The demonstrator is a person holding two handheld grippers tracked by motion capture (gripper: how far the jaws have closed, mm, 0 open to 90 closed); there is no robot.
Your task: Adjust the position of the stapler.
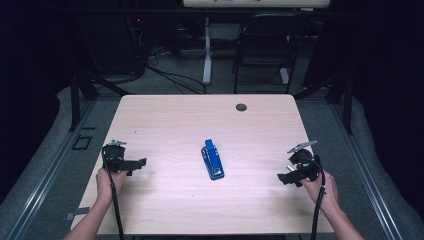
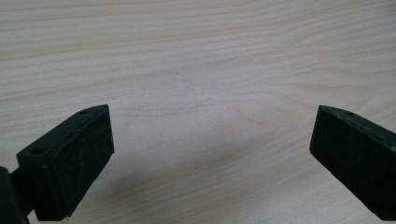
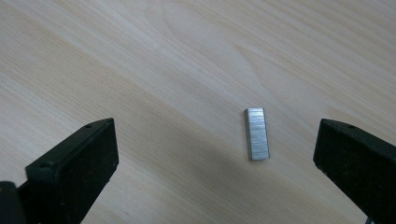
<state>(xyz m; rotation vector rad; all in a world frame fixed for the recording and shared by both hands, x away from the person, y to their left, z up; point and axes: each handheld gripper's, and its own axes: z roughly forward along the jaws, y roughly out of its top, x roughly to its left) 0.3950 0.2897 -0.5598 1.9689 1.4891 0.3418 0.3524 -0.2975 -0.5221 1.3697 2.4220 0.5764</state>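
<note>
The stapler (image 1: 212,159) is bright blue with silvery metal parts. The strip of staples (image 3: 257,134) looks brushed silver-grey. The desk (image 1: 165,120) is pale wood with fine grain. Both grippers' jaws are matte black.

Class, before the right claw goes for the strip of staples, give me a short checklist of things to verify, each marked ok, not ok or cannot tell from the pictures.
1. Right claw open, nothing between its jaws but table: ok.
2. Strip of staples lies flat on the table, in the gap ahead of the right claw's jaws, nearer one of them: ok.
3. Strip lined up for the jaws to close across its narrow width: ok, roughly.
4. Left claw open and holding nothing, over bare wood: ok.
5. Blue stapler at the table's middle, apart from both claws: ok.
6. Stapler opened, ready to take staples: cannot tell.
</note>
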